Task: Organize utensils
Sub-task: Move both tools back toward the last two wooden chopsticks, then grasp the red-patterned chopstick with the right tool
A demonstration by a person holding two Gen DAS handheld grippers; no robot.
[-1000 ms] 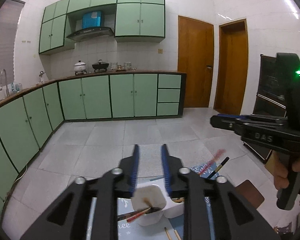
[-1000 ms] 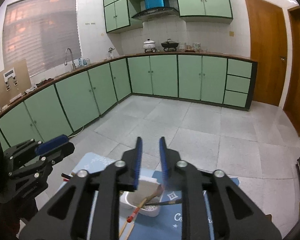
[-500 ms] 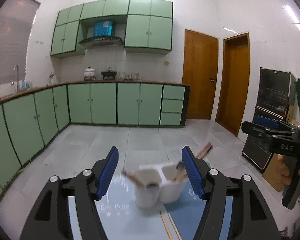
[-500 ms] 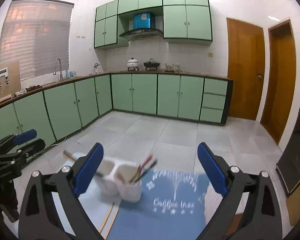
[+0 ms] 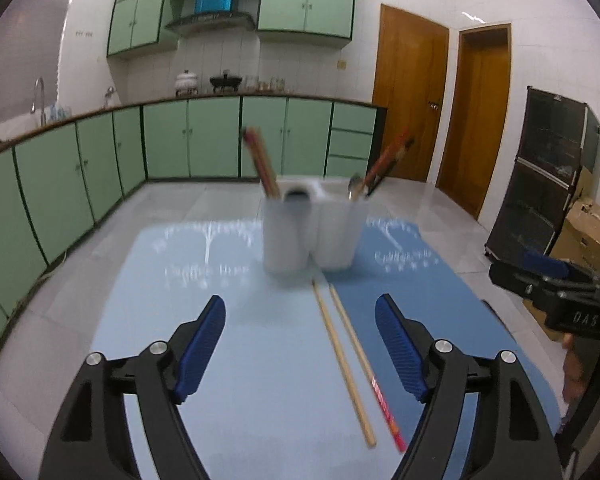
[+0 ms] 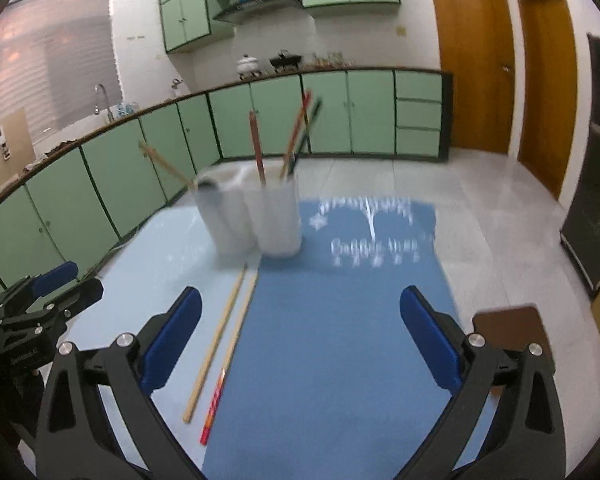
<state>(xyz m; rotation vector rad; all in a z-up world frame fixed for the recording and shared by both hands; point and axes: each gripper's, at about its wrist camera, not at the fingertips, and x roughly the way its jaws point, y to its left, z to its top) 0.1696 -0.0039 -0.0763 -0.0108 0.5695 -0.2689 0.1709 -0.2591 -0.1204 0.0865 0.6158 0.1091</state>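
Now both grippers hang low over the near end of the mat (image 6: 340,340), and both are spread wide with nothing between the blue pads. Two loose chopsticks (image 5: 342,354) lie flat on the mat, side by side and almost touching, with their long axis running from the near edge away toward the holder (image 5: 312,228). Seen from the left gripper (image 5: 300,348), they lie just ahead and a little to its right, and their near ends reach in between its open jaws. Seen from the right gripper (image 6: 300,340), the same chopsticks (image 6: 224,344) lie to its left, close by its left finger. So I judge the left gripper is the better placed one, but its jaws open across the sticks' length only partly, and it may need a small turn to close over the thin sides. Beyond the far tips of the chopsticks stands the white holder, two cups joined together, upright, near the seam where the pale half of the mat meets the dark blue half. Several chopsticks and what seems a spoon already lean inside it. Nothing lies between the grippers and the loose sticks. Farther behind the holder are the grey floor and the green cabinets (image 5: 204,136).
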